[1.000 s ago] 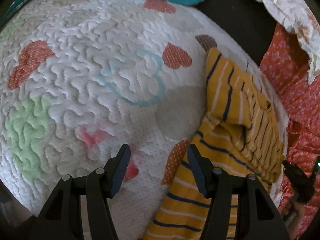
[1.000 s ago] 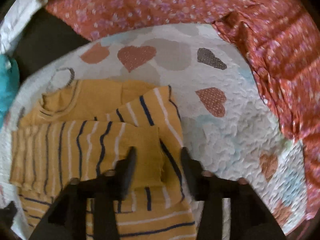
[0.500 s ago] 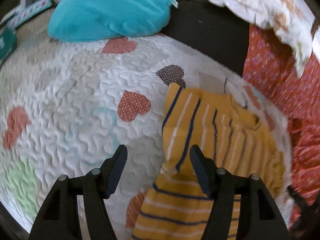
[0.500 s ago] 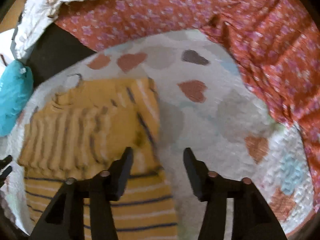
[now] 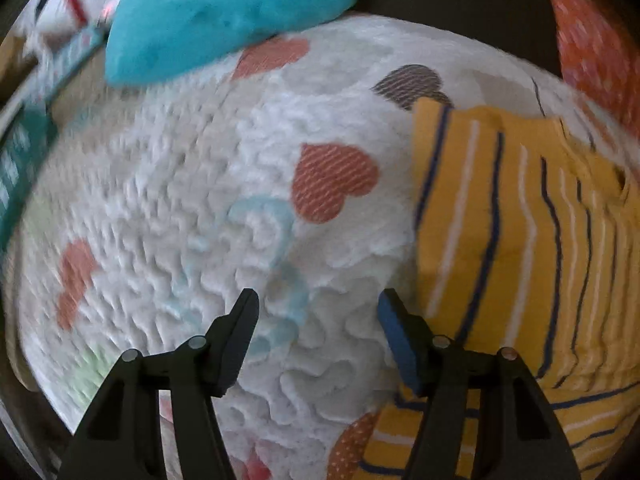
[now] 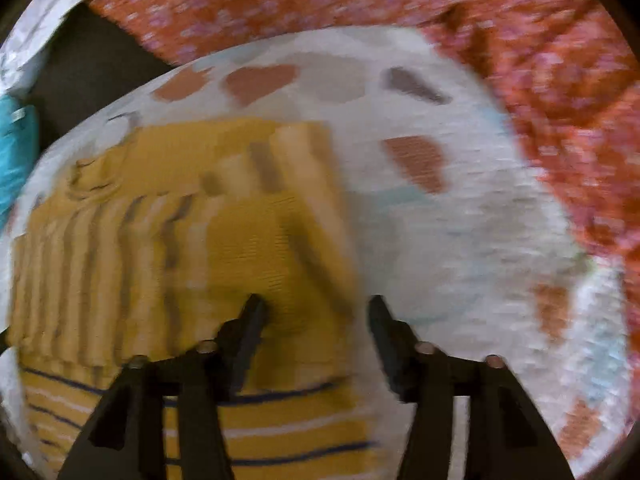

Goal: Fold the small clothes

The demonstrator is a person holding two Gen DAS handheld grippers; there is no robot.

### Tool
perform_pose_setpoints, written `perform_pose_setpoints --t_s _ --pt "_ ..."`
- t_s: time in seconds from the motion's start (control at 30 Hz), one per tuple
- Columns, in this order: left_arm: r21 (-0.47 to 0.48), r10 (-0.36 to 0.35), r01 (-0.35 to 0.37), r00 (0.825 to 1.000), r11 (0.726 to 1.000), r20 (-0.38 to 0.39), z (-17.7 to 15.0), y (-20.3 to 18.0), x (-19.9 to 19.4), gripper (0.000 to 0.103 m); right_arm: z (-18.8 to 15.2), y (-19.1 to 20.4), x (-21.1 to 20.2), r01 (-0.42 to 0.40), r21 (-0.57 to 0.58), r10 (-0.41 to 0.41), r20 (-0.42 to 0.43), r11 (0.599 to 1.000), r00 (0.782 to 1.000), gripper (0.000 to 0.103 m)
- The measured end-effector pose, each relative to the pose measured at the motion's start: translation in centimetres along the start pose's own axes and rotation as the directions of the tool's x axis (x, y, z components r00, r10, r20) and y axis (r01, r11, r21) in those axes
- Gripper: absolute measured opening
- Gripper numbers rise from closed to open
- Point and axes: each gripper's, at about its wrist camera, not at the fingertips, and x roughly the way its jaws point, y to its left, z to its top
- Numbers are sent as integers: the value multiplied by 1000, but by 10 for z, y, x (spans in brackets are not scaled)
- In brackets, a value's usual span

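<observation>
A small yellow striped shirt point(image 5: 520, 240) lies partly folded on a white quilt with hearts point(image 5: 280, 140). Its sleeves are folded in over the body. In the left wrist view it fills the right side; my left gripper point(image 5: 318, 306) is open and empty above bare quilt just left of the shirt's edge. In the right wrist view the shirt point(image 6: 180, 240) lies at left, blurred by motion. My right gripper point(image 6: 314, 312) is open and empty over the shirt's right edge.
A turquoise cushion point(image 5: 224, 4) lies at the quilt's far edge. An orange flowered cloth point(image 6: 520, 40) borders the quilt at the right and back. A white patterned cloth point(image 6: 36, 28) and a dark gap point(image 6: 92, 64) lie beyond the shirt.
Both grippers have drawn back from the shirt and opened wider. The left gripper has shifted left off the shirt onto bare quilt. The right gripper has shifted right to the shirt's edge.
</observation>
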Motion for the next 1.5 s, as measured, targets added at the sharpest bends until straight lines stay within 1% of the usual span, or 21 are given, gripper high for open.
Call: perform_pose_setpoints --t_s 0.03,0.13,0.17,0.2,0.27,0.33,0.43,0.57,0.63,0.7,0.77,0.93,1.03,1.17,1.27,1.3,1.33,1.4,1.43,1.47,1.5 --pt "-32 -30 29 1000 999 -11 -2 9 0 62 -3 -9 -6 -4 15 4 5 1000 1000 65" --pt "-115 -129 123 991 986 -47 -19 35 -3 62 -21 -34 -22 -110 55 111 -26 992 993 66" --pt "-140 -183 175 982 975 -43 -29 44 -8 62 -35 -42 -27 -144 63 147 -45 988 988 67" --pt "-147 -209 201 977 968 -39 -35 48 -12 62 -45 -46 -29 -165 69 169 -63 984 984 67" --pt "-153 -262 254 964 955 -40 -53 54 -20 62 -72 -53 -29 -233 96 243 -123 968 962 67" --pt "-125 -275 268 961 955 -38 -68 54 -27 62 -99 -59 -26 -280 137 301 -169 950 938 67" --pt "-51 -275 273 960 961 -48 -101 49 -39 62 -130 -62 -41 -326 138 344 -142 935 928 68" --pt "20 -260 261 964 965 -49 -141 45 -57 63 -158 -61 -51 -415 155 439 -183 897 880 69" --pt "7 -308 310 948 951 -84 -159 50 -61 63 -173 -64 -55 -461 182 492 -202 869 847 69" --pt "-1 -326 327 941 945 -96 -177 54 -68 66 -190 -68 -57 -499 224 542 -216 837 812 69" --pt "-29 -353 352 928 936 -123 -192 57 -71 68 -208 -72 -62 -525 248 575 -221 815 788 69" --pt "-108 -395 381 900 918 -184 -228 63 -74 71 -230 -76 -64 -558 287 622 -235 778 747 69" --pt "-147 -440 416 865 897 -240 -248 61 -74 73 -244 -80 -63 -572 322 650 -248 755 718 69" --pt "-105 -429 418 844 902 -321 -272 44 -73 75 -252 -80 -64 -584 336 669 -260 739 696 69" --pt "-85 -419 417 838 905 -348 -279 36 -75 75 -258 -76 -65 -586 338 673 -279 736 684 71" --pt "-91 -426 424 829 901 -361 -282 36 -76 72 -260 -74 -66 -584 328 668 -289 742 686 71" --pt "-103 -437 431 821 896 -368 -283 35 -76 64 -260 -70 -66 -582 314 660 -302 751 688 71" --pt "-132 -451 436 807 890 -381 -287 38 -78 23 -262 -67 -66 -582 302 655 -318 755 685 71" --pt "-156 -476 452 792 878 -382 -289 41 -78 14 -264 -65 -66 -584 299 657 -329 754 679 70" --pt "-176 -495 465 781 868 -380 -289 41 -79 11 -267 -63 -64 -585 298 656 -343 754 672 65" --pt "-186 -501 466 783 865 -369 -291 43 -83 10 -268 -62 -63 -579 297 651 -351 759 673 48"
